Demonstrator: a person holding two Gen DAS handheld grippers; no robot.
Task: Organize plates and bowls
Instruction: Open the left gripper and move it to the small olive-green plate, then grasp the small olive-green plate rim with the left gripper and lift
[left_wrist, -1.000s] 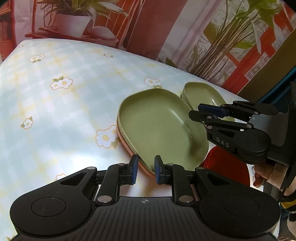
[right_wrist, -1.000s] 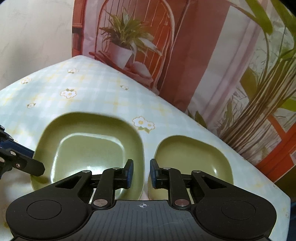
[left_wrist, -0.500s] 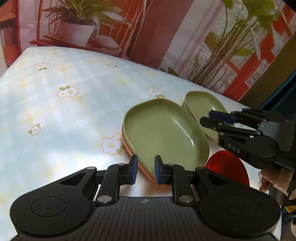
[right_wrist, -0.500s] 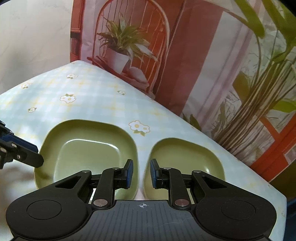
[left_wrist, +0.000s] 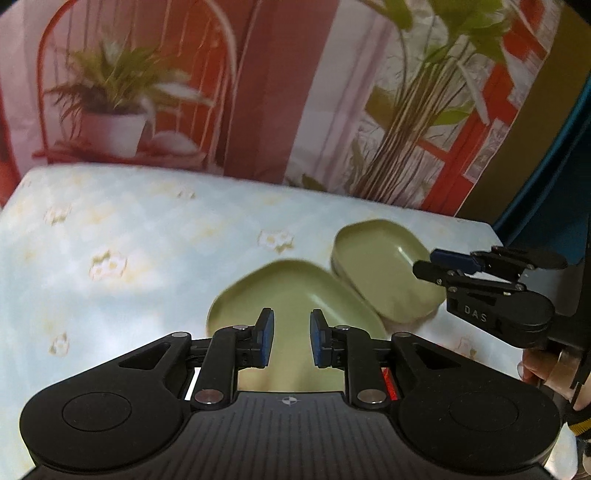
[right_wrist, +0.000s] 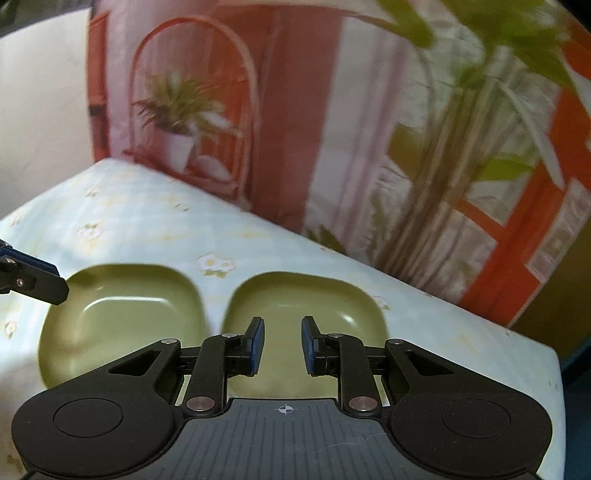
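Note:
A shallow green plate (left_wrist: 295, 291) lies on the flowered tablecloth, and a deeper green bowl (left_wrist: 384, 269) sits just right of it. My left gripper (left_wrist: 291, 339) hovers over the plate's near side. Its jaws are opening and hold nothing. In the right wrist view the plate (right_wrist: 122, 314) is on the left and the bowl (right_wrist: 303, 302) in the middle. My right gripper (right_wrist: 282, 347) hangs above the bowl's near rim with its jaws opening and nothing between them. It also shows in the left wrist view as the right gripper (left_wrist: 443, 266), over the bowl's right edge.
The table (left_wrist: 129, 258) has a pale checked cloth with flowers and runs out to the left. A printed backdrop of plants and red frames stands behind it. A red sliver (left_wrist: 386, 380) shows under my left gripper. A hand (left_wrist: 535, 369) holds the right gripper.
Both grippers have lifted and drawn back from the dishes, which now sit lower and smaller in view. Both pairs of jaws stand slightly wider. The dishes have not moved.

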